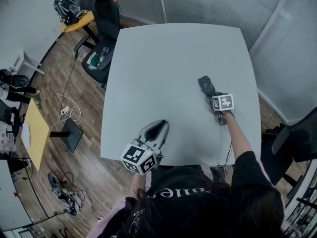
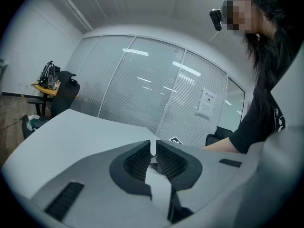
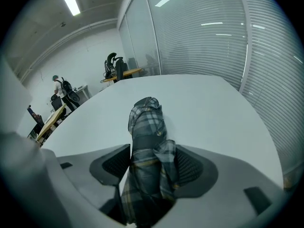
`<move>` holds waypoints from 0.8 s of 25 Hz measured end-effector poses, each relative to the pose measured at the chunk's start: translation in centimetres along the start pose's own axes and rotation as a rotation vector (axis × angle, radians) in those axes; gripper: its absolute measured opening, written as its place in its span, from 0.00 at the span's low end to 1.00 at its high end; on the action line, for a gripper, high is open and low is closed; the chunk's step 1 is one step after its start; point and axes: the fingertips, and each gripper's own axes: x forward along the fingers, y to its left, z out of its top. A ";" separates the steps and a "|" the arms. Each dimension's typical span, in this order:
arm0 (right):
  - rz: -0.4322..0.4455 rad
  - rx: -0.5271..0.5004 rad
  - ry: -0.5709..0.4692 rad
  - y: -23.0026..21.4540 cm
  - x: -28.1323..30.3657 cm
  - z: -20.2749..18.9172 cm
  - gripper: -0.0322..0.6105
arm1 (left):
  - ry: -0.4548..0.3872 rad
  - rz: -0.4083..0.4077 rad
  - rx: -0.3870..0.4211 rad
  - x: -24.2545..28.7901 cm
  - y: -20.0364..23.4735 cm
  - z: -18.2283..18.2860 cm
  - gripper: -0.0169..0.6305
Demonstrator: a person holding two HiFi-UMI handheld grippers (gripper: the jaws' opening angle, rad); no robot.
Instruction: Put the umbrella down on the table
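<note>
A folded plaid umbrella [image 1: 207,86] lies on the white table [image 1: 163,58] near its right side, and it fills the middle of the right gripper view [image 3: 147,127]. My right gripper [image 1: 213,95] is tilted down over its near end. Its jaws [image 3: 152,152] stand wide on either side of the fabric, with a slim gap at the left pad, so the gripper is open. My left gripper [image 1: 157,128] hovers by the table's near edge; its pads [image 2: 153,148] almost meet with nothing between them.
A black office chair [image 1: 101,33] stands at the table's far left corner, beside a yellow desk [image 1: 99,4]. Another dark chair [image 1: 292,143] is at the right. Glass walls with blinds [image 1: 223,4] close off the back. Cables lie on the wooden floor [image 1: 69,113].
</note>
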 end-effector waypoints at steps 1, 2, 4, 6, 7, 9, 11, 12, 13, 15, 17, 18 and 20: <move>-0.005 0.015 -0.013 0.0 -0.3 0.2 0.48 | 0.000 -0.001 -0.001 -0.1 0.2 0.0 0.09; -0.007 0.034 -0.030 0.1 -0.7 0.4 0.48 | 0.000 -0.003 -0.003 -0.2 0.4 -0.1 0.09; -0.004 0.072 -0.070 0.4 -1.9 0.9 0.48 | 0.002 -0.011 -0.005 -0.3 0.6 -0.1 0.09; 0.007 0.102 -0.110 1.0 -3.3 1.2 0.48 | 0.000 -0.026 -0.005 -0.5 0.6 -0.1 0.09; 0.019 0.116 -0.133 1.4 -4.1 1.3 0.48 | -0.001 -0.034 -0.005 -0.6 0.5 -0.1 0.09; 0.056 0.145 -0.183 2.5 -5.7 1.6 0.48 | -0.002 -0.050 -0.003 -0.8 0.4 -0.1 0.09; 0.096 0.170 -0.230 4.0 -7.3 1.8 0.48 | 0.003 -0.067 -0.003 -1.2 0.3 -0.2 0.09; 0.113 0.179 -0.251 4.8 -8.1 1.9 0.48 | 0.006 -0.076 -0.003 -1.4 0.3 -0.3 0.09; 0.127 0.187 -0.270 5.6 -9.0 1.9 0.48 | 0.009 -0.084 -0.002 -1.6 0.3 -0.4 0.09; 0.156 0.204 -0.306 7.5 -10.7 1.8 0.48 | 0.014 -0.099 -0.002 -2.2 0.4 -0.6 0.09; 0.184 0.221 -0.340 9.5 -12.4 1.8 0.47 | 0.015 -0.110 -0.003 -3.0 0.6 -0.8 0.09; 0.193 0.229 -0.357 10.5 -13.3 1.7 0.47 | 0.016 -0.115 -0.003 -3.4 0.7 -0.9 0.09; 0.202 0.252 -0.392 12.3 -15.0 1.5 0.43 | 0.018 -0.124 -0.004 -4.1 0.9 -1.1 0.09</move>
